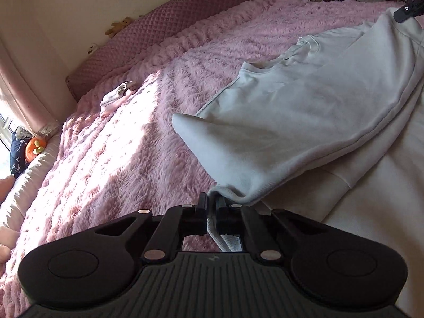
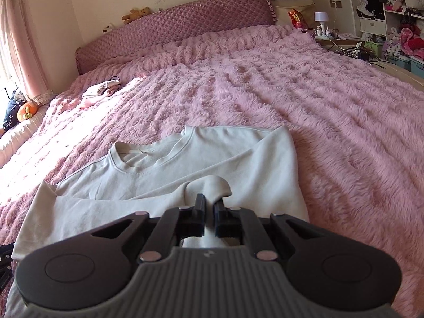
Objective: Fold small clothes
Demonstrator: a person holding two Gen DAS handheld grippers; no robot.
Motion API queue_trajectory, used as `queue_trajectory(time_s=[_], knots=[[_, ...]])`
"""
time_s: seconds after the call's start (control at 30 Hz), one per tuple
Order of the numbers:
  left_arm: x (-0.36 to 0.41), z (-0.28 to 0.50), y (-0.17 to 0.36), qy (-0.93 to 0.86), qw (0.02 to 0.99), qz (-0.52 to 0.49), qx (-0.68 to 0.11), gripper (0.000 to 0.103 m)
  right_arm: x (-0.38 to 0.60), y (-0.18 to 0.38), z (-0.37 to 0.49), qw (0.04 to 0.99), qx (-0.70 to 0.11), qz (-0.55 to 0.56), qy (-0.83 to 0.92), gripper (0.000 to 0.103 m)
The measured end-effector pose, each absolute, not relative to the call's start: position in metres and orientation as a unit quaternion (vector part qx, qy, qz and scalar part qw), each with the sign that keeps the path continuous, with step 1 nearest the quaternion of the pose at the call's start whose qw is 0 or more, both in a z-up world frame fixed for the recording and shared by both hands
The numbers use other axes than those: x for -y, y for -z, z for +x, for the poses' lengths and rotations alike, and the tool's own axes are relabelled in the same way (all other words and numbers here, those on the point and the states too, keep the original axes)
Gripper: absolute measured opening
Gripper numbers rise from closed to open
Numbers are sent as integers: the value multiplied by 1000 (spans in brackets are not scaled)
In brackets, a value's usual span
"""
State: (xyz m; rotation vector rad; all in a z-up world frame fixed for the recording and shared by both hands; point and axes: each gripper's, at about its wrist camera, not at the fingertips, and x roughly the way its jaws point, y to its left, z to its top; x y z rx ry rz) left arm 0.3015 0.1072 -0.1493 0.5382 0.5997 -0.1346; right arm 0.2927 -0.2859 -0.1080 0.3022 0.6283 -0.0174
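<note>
A white long-sleeved sweatshirt (image 1: 304, 111) lies on the pink fluffy blanket (image 1: 119, 145), with one sleeve folded across its body. My left gripper (image 1: 211, 198) is shut on the ribbed edge of the fabric at the near end, and cloth runs back between the pads. In the right wrist view the sweatshirt (image 2: 212, 159) lies neck away from me. My right gripper (image 2: 209, 201) is shut on a bunched fold of it that bulges above the fingertips. The right gripper (image 1: 408, 13) also shows at the top right of the left wrist view, at the garment's far end.
A small pile of pink and white clothes (image 2: 100, 91) lies far left on the bed. A purple quilted headboard (image 2: 185, 29) runs along the back. A bedside table with a lamp (image 2: 322, 22) and cluttered shelves (image 2: 397, 26) stand at the right.
</note>
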Motion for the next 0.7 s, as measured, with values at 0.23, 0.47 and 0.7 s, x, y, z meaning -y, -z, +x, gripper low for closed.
queue_trajectory(time_s=[0.23, 0.47, 0.7], knots=[[-102, 305, 161, 47, 915, 226, -330, 4, 316, 118, 275, 930, -321, 168, 58, 0], [-104, 297, 155, 44, 918, 218, -328, 5, 339, 154, 266, 909, -337, 234, 75, 17], [-97, 275, 112, 44, 944, 179, -274, 4, 342, 141, 233, 907, -329, 254, 68, 39]])
